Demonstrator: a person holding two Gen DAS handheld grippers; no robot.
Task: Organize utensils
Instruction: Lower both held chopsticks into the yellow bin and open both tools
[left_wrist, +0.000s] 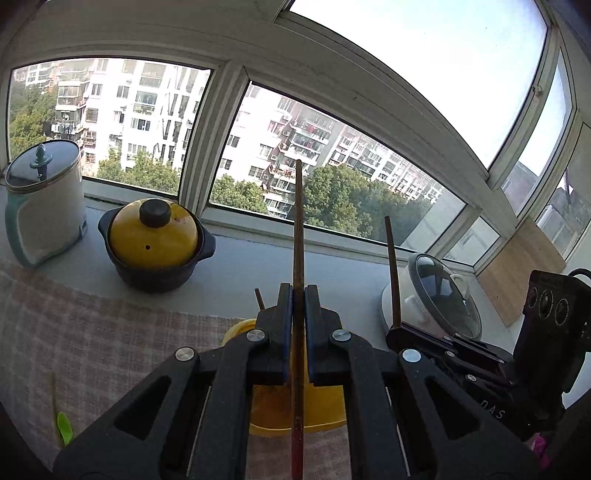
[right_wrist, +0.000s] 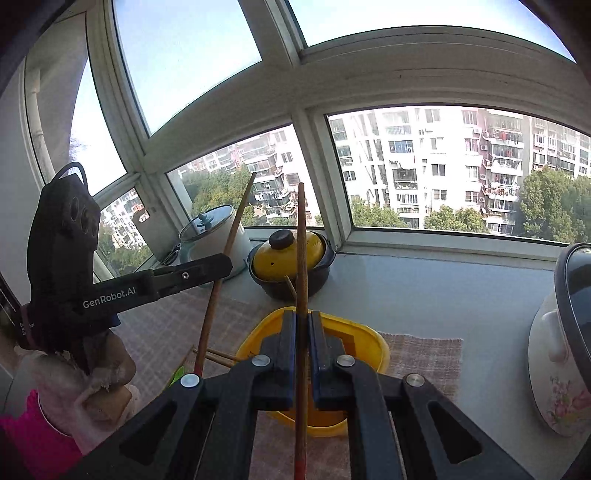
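Observation:
My left gripper (left_wrist: 298, 291) is shut on a long wooden chopstick (left_wrist: 298, 229) that stands upright between its pads, red end down. My right gripper (right_wrist: 303, 317) is shut on a second wooden chopstick (right_wrist: 301, 240), also upright. Both hang above a yellow holder (right_wrist: 369, 343) on the checked cloth; in the left wrist view the yellow holder (left_wrist: 325, 410) lies under the jaws. The right gripper (left_wrist: 397, 328) with its chopstick (left_wrist: 392, 266) shows at the right of the left wrist view. The left gripper (right_wrist: 225, 264) and its chopstick (right_wrist: 225, 258) show at the left of the right wrist view. More chopsticks (right_wrist: 218, 356) lie beside the holder.
On the sill stand a yellow-lidded black pot (left_wrist: 157, 243), a white and teal cooker (left_wrist: 44, 206) and a flowered white pot with a glass lid (right_wrist: 561, 369). A wooden board (left_wrist: 517, 266) leans at the right. A green utensil (left_wrist: 64, 428) lies on the checked cloth (left_wrist: 92, 332).

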